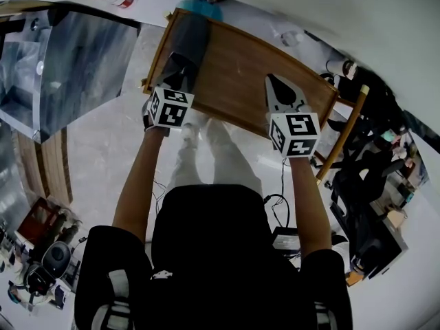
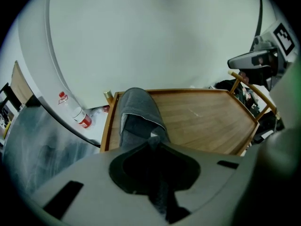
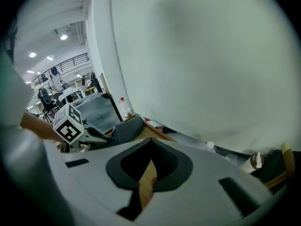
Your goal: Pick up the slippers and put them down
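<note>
Pick-up step in hand, with left gripper (image 2: 154, 145) pinched nearly shut on near end of grey slipper (image 2: 136, 109) lying along table's (image 2: 207, 121) left edge, right gripper (image 3: 149, 166) closed, empty, over table's right end; next, lift clear with firm pinch.

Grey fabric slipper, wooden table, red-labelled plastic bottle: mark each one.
Grey fabric slipper (image 2: 137, 108), left gripper view, toe upper.
Wooden table (image 2: 204, 121), left gripper view, bare top.
Red-labelled plastic bottle (image 2: 74, 111), left gripper view, clear body.
</note>
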Demonstrator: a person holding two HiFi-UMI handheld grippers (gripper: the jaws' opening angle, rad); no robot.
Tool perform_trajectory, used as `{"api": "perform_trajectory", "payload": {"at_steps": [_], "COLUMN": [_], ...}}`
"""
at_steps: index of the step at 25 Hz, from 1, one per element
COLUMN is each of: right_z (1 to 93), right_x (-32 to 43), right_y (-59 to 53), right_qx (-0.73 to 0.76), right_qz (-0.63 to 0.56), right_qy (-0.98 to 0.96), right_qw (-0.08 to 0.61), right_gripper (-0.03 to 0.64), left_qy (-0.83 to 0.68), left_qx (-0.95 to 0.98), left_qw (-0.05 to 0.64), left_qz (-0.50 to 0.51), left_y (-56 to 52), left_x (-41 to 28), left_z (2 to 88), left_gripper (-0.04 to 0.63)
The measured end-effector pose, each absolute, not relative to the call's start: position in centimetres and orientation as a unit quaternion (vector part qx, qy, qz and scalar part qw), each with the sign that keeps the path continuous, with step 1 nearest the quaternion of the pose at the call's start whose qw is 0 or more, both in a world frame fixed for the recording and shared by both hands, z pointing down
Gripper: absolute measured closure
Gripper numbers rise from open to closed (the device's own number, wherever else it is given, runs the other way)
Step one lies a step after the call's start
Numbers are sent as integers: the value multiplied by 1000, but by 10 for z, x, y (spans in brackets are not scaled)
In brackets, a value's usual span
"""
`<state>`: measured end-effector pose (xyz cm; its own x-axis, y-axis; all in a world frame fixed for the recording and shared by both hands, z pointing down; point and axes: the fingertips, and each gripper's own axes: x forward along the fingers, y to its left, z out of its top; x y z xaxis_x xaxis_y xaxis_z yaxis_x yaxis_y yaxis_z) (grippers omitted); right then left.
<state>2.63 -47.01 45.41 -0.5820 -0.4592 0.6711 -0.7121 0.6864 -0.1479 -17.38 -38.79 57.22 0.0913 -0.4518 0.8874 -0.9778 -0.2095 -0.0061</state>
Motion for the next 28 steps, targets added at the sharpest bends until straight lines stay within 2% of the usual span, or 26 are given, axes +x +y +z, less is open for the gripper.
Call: {"api": "perform_trajectory", "payload": {"at_steps": [28], "right_z": [408], "right_x": [25], "right_y": [-443], "right_qx": [364], "right_qz": [188], "right_qy": [-865], "right_qw": [288], "right_gripper": [620], "left_qy": [-552], "left_qx": [693], "left_qw": [276], "left_qz": [372], "left_y": [-383], "left_x": [-180], "left_z": [499], "left_gripper": [572]}}
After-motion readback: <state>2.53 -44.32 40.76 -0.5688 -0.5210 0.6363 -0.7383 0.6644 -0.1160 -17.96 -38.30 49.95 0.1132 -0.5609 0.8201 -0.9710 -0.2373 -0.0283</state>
